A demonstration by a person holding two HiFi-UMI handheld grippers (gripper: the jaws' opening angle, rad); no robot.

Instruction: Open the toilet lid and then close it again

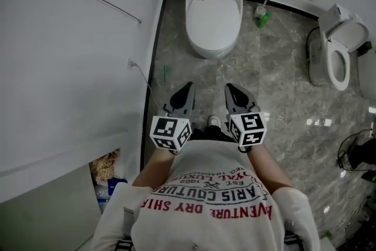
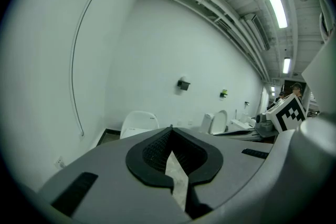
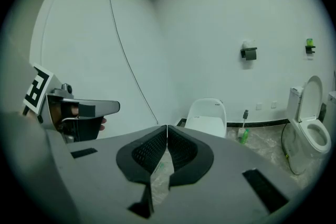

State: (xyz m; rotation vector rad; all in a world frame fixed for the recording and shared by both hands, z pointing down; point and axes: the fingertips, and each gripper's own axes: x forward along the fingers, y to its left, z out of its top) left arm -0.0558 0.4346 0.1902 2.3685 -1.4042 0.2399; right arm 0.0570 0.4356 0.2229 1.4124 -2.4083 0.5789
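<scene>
The left gripper (image 1: 188,89) and right gripper (image 1: 229,89) are held clenched, empty, well short of the toilet (image 1: 210,52); its lid (image 1: 214,13) is lowered.

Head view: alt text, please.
A white toilet, lid closed, stands ahead on the grey floor. The left gripper and right gripper, both shut and empty, point toward it. A second toilet, standing open, is at right.

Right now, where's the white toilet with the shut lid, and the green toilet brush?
White toilet with shut lid (image 1: 213,14): head view, middle of lid.
Green toilet brush (image 1: 262,19): head view, green base.
</scene>
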